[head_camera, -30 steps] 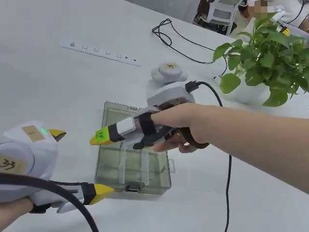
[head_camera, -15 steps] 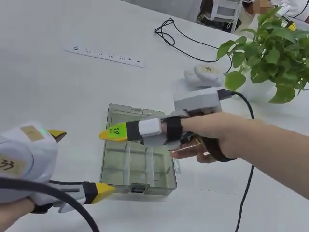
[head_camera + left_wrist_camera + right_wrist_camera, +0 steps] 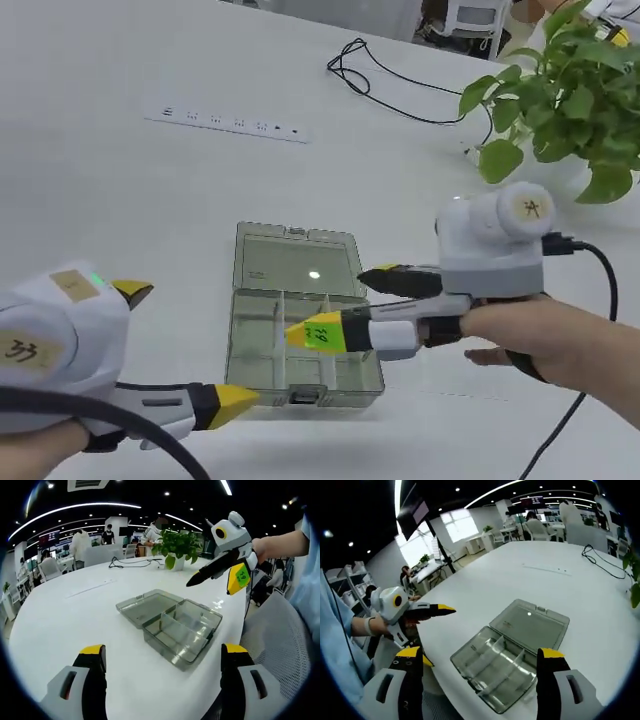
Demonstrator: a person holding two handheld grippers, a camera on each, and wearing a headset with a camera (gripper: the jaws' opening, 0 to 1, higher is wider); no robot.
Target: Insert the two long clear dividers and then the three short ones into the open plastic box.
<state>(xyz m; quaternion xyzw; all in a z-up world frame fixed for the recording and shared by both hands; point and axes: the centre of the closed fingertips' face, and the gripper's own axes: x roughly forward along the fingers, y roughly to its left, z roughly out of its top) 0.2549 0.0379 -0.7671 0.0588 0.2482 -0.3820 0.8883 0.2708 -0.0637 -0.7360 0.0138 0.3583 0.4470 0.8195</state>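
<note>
The smoky translucent rectangular plastic box (image 3: 300, 262) lies open at lower centre of the head view. Its lid is folded flat toward the upper frame and its base is nearer the bottom edge. Clear dividers (image 3: 277, 335) stand upright inside the base; their exact count cannot be told.

The right gripper (image 3: 335, 303) is held above the box, jaws apart and empty. In the left gripper view it hangs clear of the box. The left gripper (image 3: 185, 345) sits at lower left, jaws spread wide, holding nothing.

The box rests on a plain white tabletop (image 3: 120, 210). A white power strip (image 3: 225, 123) lies at upper left, a looped black cable (image 3: 385, 82) at top centre and a green leafy potted plant (image 3: 565, 95) at upper right. The gripper views show an open office with ceiling light strips.
</note>
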